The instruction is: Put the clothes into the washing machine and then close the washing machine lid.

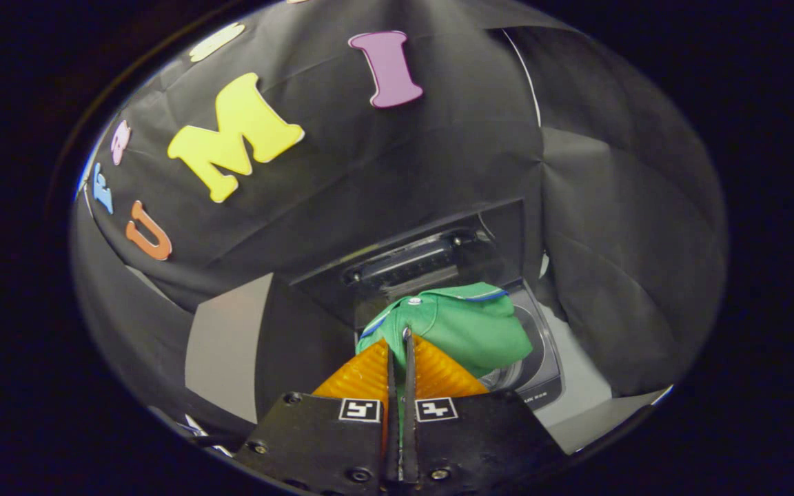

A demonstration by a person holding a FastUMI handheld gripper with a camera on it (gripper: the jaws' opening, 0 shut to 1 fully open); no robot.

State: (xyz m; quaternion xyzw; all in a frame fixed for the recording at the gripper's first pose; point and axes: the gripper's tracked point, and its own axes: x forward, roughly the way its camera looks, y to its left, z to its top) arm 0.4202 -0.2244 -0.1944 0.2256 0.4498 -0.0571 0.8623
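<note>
My gripper (404, 339) is shut on a green garment (469, 324) with a blue-and-white trimmed edge and a small snap button. The cloth is pinched between both fingers and bunches up just ahead of the fingertips. It hangs over the open top of a small grey washing machine (542, 375), hiding most of the drum opening; a sliver of the shiny drum (504, 377) shows under the cloth to the right of the fingers. The machine's dark lid (414, 265) stands raised behind the garment.
Black cloth walls close in behind and to the right of the machine. A pale surface (586, 382) carries the machine, and a light grey panel (228, 344) shows to the left of the fingers.
</note>
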